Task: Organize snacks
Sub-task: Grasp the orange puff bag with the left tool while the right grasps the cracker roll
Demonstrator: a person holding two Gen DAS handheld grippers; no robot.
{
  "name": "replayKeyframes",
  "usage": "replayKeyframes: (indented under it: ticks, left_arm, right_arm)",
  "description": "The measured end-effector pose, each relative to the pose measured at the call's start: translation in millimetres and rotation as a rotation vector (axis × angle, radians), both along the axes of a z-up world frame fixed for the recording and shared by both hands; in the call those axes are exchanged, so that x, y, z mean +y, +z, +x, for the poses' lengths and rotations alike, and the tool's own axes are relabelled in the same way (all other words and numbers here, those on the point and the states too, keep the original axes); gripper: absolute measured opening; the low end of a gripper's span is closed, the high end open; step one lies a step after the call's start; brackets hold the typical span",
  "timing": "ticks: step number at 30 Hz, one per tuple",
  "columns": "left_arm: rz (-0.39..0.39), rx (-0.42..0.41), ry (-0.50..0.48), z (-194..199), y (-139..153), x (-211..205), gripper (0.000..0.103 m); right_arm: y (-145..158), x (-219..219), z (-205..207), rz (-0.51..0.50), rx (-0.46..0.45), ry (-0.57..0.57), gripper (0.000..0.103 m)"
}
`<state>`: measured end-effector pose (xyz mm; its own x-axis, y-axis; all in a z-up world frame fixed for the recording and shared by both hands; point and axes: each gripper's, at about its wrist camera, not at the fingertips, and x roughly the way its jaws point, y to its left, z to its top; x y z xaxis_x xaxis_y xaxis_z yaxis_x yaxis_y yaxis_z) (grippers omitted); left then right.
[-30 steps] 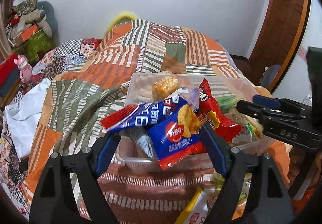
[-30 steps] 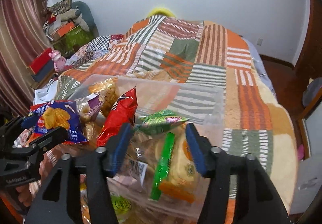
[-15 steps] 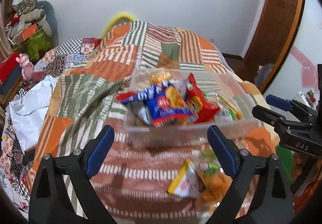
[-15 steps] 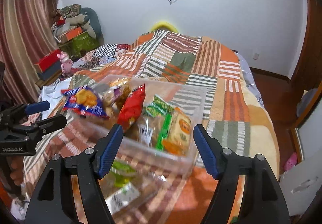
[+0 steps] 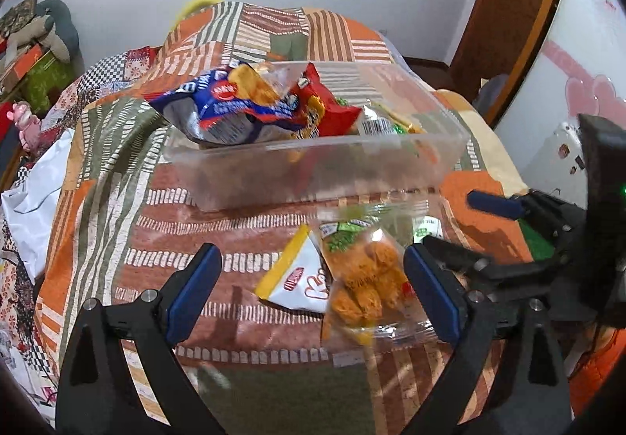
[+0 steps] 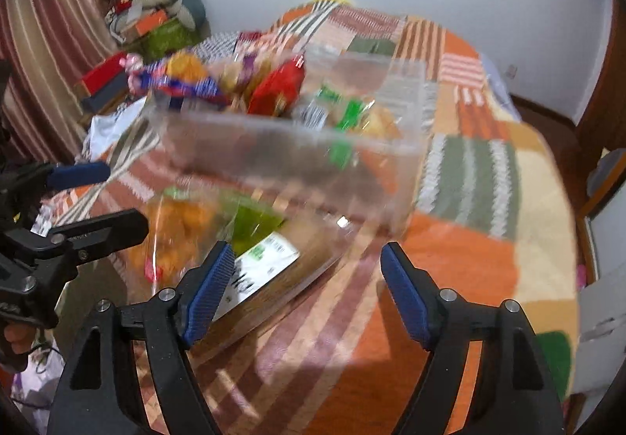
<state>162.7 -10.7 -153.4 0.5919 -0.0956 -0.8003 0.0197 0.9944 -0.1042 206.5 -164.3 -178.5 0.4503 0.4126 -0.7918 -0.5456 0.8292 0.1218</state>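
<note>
Snack packets lie in two places on the patchwork striped bedspread point(image 5: 117, 145). Nearest me, my left gripper point(image 5: 313, 290) and right gripper point(image 6: 305, 286) both hang spread and empty over a white-and-yellow triangular packet point(image 5: 297, 278) and a clear bag of orange fried pieces point(image 5: 364, 278), both unsorted. Beyond, the clear rectangular plastic tub point(image 5: 313, 169) already holds blue, red and green packets; by my judgement, most is done.

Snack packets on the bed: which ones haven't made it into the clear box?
The clear packet of orange puffs and the white-and-yellow packet beside it lie on the blanket before the clear box; the blue and red ones are inside.
</note>
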Motion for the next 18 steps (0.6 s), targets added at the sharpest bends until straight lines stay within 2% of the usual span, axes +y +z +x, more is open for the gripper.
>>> replayKeyframes:
  ticks: [7, 14, 16, 18]
  left_arm:
    - [-0.012, 0.015, -0.013, 5, -9, -3, 0.095]
    - [-0.040, 0.025, -0.019, 10, -26, -5, 0.094]
    - [-0.053, 0.020, -0.021, 9, -29, -4, 0.088]
    - [-0.068, 0.023, -0.039, 9, -32, -5, 0.074]
  right_arm:
    - [-9, 15, -6, 0.014, 0.030, 0.042, 0.074]
    - [-9, -15, -12, 0.017, 0.032, -0.004, 0.073]
    - [-8, -24, -13, -0.004, 0.020, -0.017, 0.068]
    - [-6, -28, -14, 0.001, 0.028, -0.019, 0.059]
